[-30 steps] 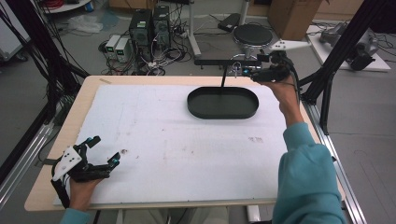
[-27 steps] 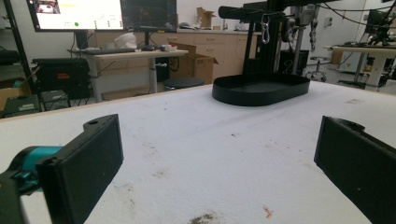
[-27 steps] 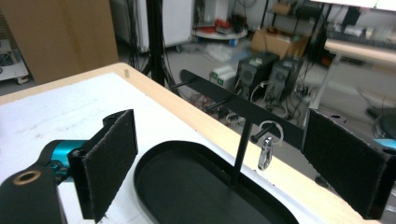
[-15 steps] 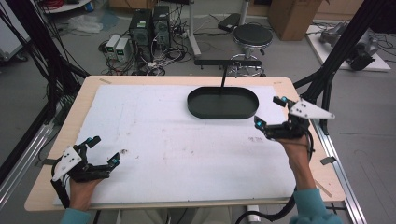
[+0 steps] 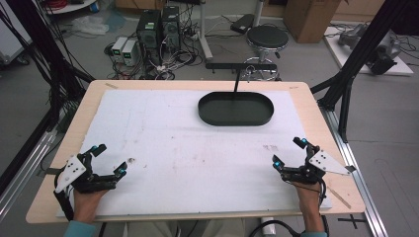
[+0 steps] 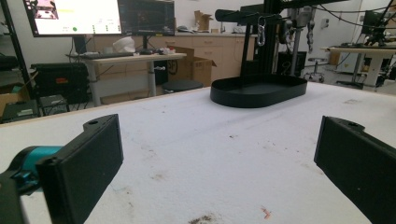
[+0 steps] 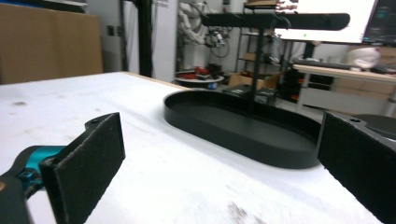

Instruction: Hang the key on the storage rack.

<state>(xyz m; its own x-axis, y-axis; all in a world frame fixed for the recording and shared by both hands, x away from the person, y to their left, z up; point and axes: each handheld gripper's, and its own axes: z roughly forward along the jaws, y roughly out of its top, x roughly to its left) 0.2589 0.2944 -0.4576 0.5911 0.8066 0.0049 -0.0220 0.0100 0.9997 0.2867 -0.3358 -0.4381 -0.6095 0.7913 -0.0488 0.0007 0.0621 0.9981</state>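
I see my left gripper (image 5: 110, 160) at the near left of the white mat (image 5: 188, 148) and my right gripper (image 5: 288, 152) at the near right — both spread wide, holding nothing. The black oval tray (image 5: 236, 109) sits far, right of centre.

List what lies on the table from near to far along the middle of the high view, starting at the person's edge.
Table's near wooden edge → white mat with scuff marks → black oval tray → upright post rising from the tray, with a crossbar on top → table's far wooden edge.
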